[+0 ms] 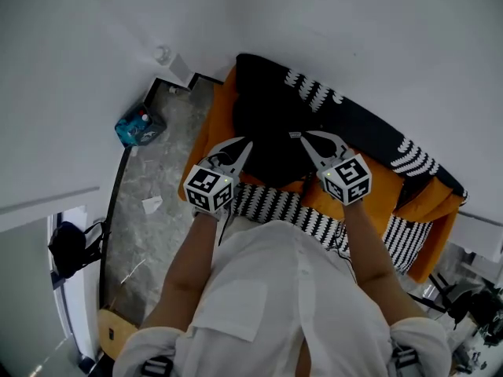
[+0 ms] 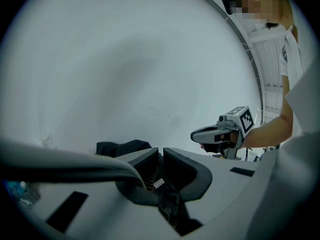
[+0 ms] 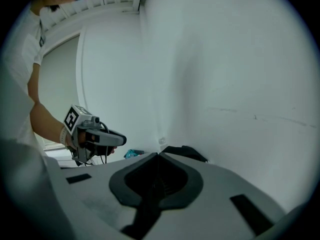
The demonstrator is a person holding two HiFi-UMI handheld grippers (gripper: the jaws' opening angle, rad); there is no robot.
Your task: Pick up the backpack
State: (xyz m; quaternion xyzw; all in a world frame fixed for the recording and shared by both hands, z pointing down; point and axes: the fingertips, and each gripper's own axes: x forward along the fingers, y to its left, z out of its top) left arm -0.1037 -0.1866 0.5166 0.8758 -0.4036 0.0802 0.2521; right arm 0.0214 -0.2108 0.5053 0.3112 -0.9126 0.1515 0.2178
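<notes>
Black fabric backpack lies slumped on an orange sofa against the wall. The left tool and right tool hover above it, jaws pressed together, empty. It looks soft and floppy, so a strap or top handle would be best to grip.

Left gripper, right gripper side by side over backpack on orange sofa.

Left hand-held gripper and right hand-held gripper point forward, jaws closed

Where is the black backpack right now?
In the head view, the backpack sits mid-picture on the orange sofa by the wall, just past the tips of the left gripper and right gripper.
</notes>
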